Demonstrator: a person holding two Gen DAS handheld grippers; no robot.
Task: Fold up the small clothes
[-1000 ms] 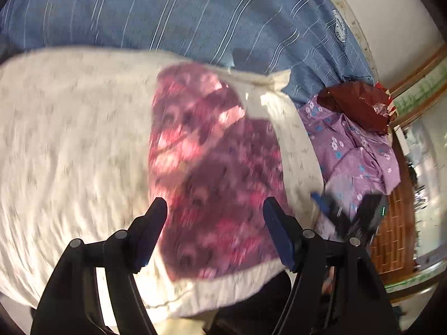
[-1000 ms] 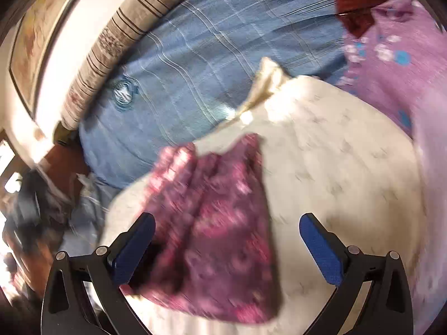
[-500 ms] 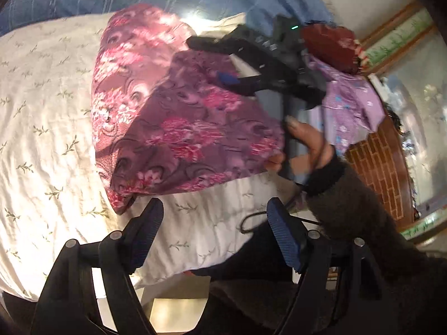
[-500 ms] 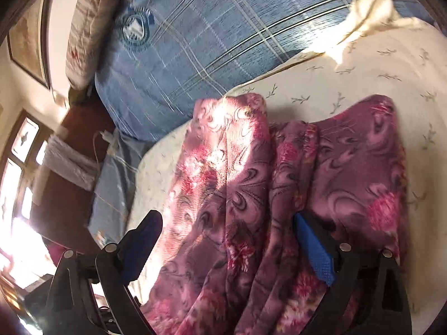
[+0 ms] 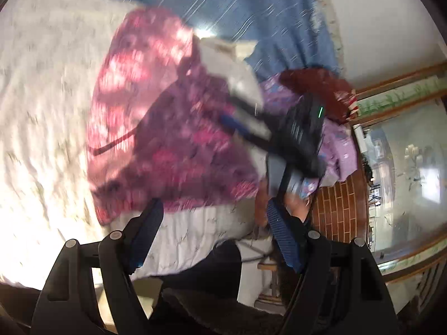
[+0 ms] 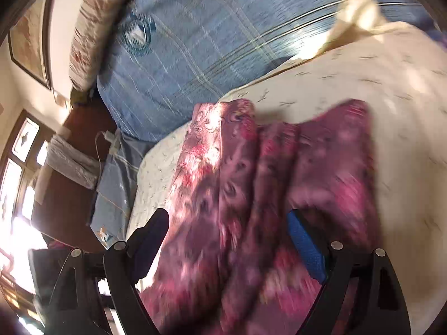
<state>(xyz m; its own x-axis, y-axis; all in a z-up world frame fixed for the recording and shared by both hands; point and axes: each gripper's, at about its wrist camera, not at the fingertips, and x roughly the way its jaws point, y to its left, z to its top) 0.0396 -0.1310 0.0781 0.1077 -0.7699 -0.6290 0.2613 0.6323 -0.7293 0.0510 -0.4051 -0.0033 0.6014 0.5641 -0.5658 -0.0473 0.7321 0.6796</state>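
Note:
A magenta floral garment (image 5: 167, 139) lies bunched on the cream printed sheet (image 5: 42, 97). My left gripper (image 5: 215, 223) hovers open just short of the garment's near edge, with only sheet between its fingers. In the same view my right gripper (image 5: 237, 111) reaches in from the right over the garment's far right side. In the right wrist view the garment (image 6: 251, 181) runs in folds between the jaws of the right gripper (image 6: 227, 231), which are closing. A fold drapes over the blue pad (image 6: 304, 245), and the pads stand wide without pressing the cloth. Both views are blurred.
A blue plaid cover (image 6: 195, 42) spreads behind the sheet, with a striped bolster (image 6: 92, 28) along the wall. A lilac flowered garment (image 5: 340, 145) and a dark red cloth (image 5: 315, 83) lie to the right. A brick-patterned floor (image 5: 340, 209) shows past the bed's edge.
The right gripper has come down onto the garment and its jaws have narrowed around the folds. The left gripper's view swung, leaving the garment further ahead and the right gripper at its right side.

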